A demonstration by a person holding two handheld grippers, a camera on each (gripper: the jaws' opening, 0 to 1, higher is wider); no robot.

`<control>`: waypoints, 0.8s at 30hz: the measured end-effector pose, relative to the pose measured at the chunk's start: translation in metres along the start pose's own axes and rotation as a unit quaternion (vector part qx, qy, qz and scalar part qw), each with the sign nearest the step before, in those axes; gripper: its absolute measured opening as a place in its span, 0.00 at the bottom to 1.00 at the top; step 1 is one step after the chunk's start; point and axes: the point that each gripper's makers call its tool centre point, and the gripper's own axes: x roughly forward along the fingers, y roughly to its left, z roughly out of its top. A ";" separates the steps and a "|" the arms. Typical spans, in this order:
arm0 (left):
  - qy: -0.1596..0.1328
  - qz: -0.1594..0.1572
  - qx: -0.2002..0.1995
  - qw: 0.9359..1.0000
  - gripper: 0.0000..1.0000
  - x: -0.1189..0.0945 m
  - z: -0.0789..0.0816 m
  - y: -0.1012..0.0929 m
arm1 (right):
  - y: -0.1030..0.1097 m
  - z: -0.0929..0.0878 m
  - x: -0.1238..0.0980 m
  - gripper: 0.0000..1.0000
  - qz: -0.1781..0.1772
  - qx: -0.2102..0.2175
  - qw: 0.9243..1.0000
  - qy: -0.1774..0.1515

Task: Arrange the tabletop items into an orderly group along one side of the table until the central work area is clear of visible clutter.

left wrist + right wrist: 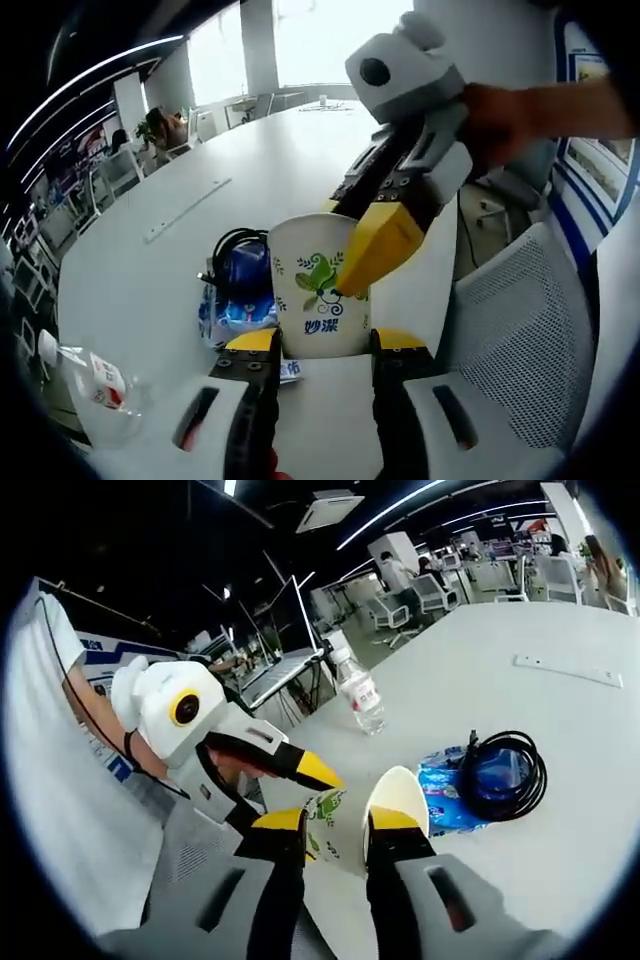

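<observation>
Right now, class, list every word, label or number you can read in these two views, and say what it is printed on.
"妙潔": on the paper cup, under its green leaf design.
Bottle label: too small to read.
Blue packet print: blurred, unreadable.
Wall posters: unreadable.

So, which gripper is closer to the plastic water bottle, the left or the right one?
Left. The left gripper, jaws either side of the paper cup, has the bottle just beside it. The right gripper sits at the cup's far side.
</observation>
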 end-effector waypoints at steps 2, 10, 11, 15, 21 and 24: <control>0.001 -0.001 0.001 1.000 0.34 0.000 0.000 0.000 | 0.001 0.001 -0.001 0.15 0.002 0.003 1.000 -0.004; 0.005 -0.004 0.012 1.000 0.34 0.001 -0.002 -0.002 | 0.008 0.004 -0.001 0.07 0.018 0.013 1.000 -0.010; 0.005 -0.004 0.014 1.000 0.34 0.001 -0.003 -0.002 | 0.009 0.004 -0.001 0.05 0.020 0.014 1.000 -0.011; 0.007 -0.004 0.017 1.000 0.34 0.002 -0.004 -0.002 | 0.016 0.007 0.000 0.01 0.033 0.018 0.999 -0.014; 0.014 -0.001 0.018 1.000 0.35 0.004 -0.011 -0.002 | 0.022 0.002 0.010 0.00 0.030 0.002 1.000 0.003; 0.021 0.002 0.018 1.000 0.35 0.004 -0.016 -0.001 | 0.024 0.000 0.016 0.00 0.027 -0.003 1.000 0.010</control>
